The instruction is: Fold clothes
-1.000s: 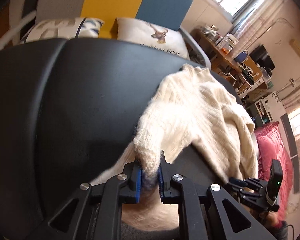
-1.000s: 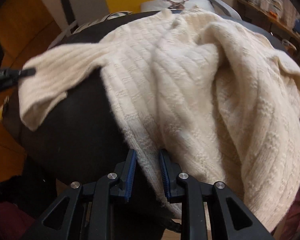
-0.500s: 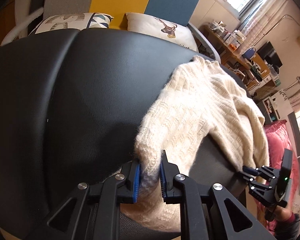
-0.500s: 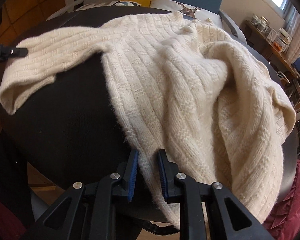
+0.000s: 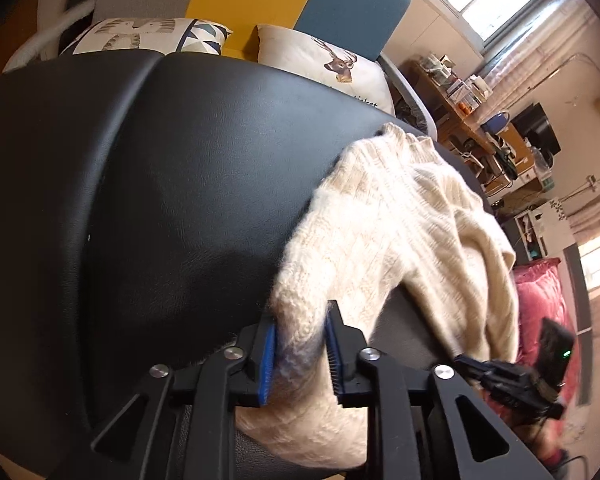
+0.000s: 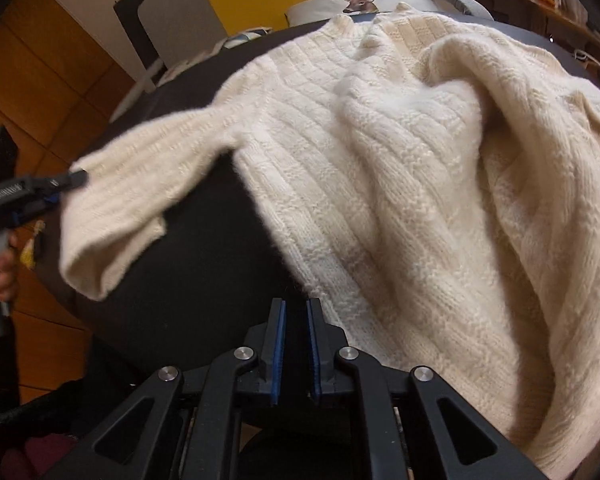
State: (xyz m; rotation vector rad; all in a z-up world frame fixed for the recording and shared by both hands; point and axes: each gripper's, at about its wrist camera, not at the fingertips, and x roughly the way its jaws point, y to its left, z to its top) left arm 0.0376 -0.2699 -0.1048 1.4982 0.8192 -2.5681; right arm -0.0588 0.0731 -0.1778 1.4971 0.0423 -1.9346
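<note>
Left hand-held gripper [image 5: 300, 344]: blue pads are clamping the end of a sleeve of the cream knit sweater [image 5: 400, 232]; knit is filling the gap between the fingers and bulging above and below them.
Left hand-held gripper, seen from right wrist view [image 6: 40, 192]: fingertip is sitting at the sleeve cuff, far left of the right hand-held gripper; a person's hand [image 6: 2, 276] is gripping its handle.
Right hand-held gripper [image 6: 296, 344]: fingers are standing slightly apart with a narrow gap; nothing is lying between the pads; the sweater's lower edge [image 6: 324, 288] is lying just ahead and to the right of the tips, not gripped.
Right hand-held gripper, seen from left wrist view [image 5: 512, 376]: sitting low at right, beside the sweater's hanging edge.
Sweater position: spreading ahead and to the right of the right hand-held gripper, bunched in folds, one sleeve stretching out leftward.
Support: black padded surface [image 5: 160, 180] is carrying the sweater; it is bare to the left of the left hand-held gripper.
Beyond: deer-print cushion [image 5: 332, 64] and patterned cushion [image 5: 148, 34] are lying past the far edge.
</note>
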